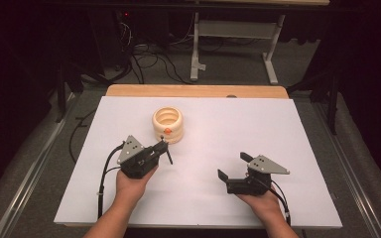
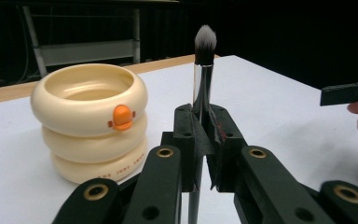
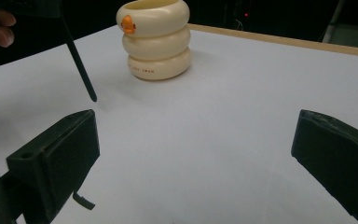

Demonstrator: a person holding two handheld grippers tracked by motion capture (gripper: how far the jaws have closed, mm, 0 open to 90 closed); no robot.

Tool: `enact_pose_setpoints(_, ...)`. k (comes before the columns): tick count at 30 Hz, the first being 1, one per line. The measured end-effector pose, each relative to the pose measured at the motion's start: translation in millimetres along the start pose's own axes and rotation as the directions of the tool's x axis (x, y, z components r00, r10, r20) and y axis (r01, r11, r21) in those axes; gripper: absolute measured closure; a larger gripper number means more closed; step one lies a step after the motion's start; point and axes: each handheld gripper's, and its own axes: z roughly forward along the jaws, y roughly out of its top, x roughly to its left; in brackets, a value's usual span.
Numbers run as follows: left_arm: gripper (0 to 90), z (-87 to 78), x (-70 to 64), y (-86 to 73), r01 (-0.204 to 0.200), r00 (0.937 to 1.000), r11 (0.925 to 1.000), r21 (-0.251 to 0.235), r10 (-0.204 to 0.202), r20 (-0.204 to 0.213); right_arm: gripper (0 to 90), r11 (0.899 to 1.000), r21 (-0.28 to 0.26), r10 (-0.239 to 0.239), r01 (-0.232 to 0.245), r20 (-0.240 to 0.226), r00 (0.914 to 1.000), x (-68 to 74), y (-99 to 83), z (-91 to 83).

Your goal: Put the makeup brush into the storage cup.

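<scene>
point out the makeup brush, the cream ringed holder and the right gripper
makeup brush (image 2: 205, 42), left gripper view, on its bristle tip
cream ringed holder (image 1: 167, 124), high view, on its rim
right gripper (image 3: 191, 154), right gripper view, midway between its open fingers

The holder is cream, 3 stacked rings with a little orange duck bill on the front. The brush has a black handle, a shiny silver ferrule and grey-white bristles. The tabletop is plain white with a tan wood edge, and both grippers' fingers are matte black.
</scene>
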Motion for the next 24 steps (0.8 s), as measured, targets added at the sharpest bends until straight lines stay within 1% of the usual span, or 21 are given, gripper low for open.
enact_pose_setpoints(2, 82.6, -1.2, 2.2, 0.5, -0.001, 0.9999, 1.0, 0.001, 0.001, -0.01, 1.7, 1.0, 0.004, 0.002, -0.002, 0.009, 1.0, -1.8, -0.7, -0.7)
enact_pose_setpoints(6, 82.6, -3.6, 6.0, 1.3, 0.01, 0.9997, 0.9999, -0.006, -0.01, -0.024, 1.3, 1.0, 0.0, 0.002, -0.002, 0.026, 0.9997, -6.1, -1.5, -3.5)
enact_pose_setpoints(9, 82.6, -7.2, 10.5, 2.6, 0.017, 0.999, 0.9998, -0.011, -0.017, -0.042, 1.3, 1.0, -0.001, 0.002, -0.002, 0.033, 0.9995, -8.1, -1.8, -5.0)
enact_pose_setpoints(10, 82.6, -9.7, 13.7, 3.7, 0.024, 0.9982, 0.9995, -0.02, -0.025, -0.055, 1.2, 1.0, -0.001, -0.005, 0.005, 0.039, 0.9992, -9.7, -2.1, -6.1)
enact_pose_setpoints(15, 82.6, -15.3, 22.4, 6.1, 0.042, 0.9959, 0.9983, -0.04, -0.045, -0.079, 1.2, 1.0, -0.003, -0.013, 0.013, 0.063, 0.9979, -12.6, -3.1, -8.5)
enact_pose_setpoints(16, 82.6, -16.4, 23.8, 6.6, 0.045, 0.9954, 0.998, -0.044, -0.048, -0.083, 1.2, 1.0, 0.001, -0.007, 0.007, 0.068, 0.9976, -12.5, -3.4, -9.0)
enact_pose_setpoints(17, 82.6, -16.4, 23.8, 6.6, 0.045, 0.9954, 0.998, -0.044, -0.048, -0.083, 1.2, 1.0, 0.001, -0.007, 0.007, 0.068, 0.9976, -12.5, -3.4, -9.0)
enact_pose_setpoints(18, 82.6, -18.5, 26.4, 7.4, 0.049, 0.9943, 0.9975, -0.051, -0.054, -0.092, 1.2, 1.0, 0.004, -0.017, 0.016, 0.073, 0.9972, -13.8, -3.7, -9.8)
enact_pose_setpoints(24, 82.7, -23.5, 32.8, 8.4, 0.056, 0.9916, 0.9965, -0.062, -0.062, -0.113, 1.2, 1.0, 0.0, -0.018, 0.018, 0.09, 0.9958, -18.0, -4.1, -12.2)
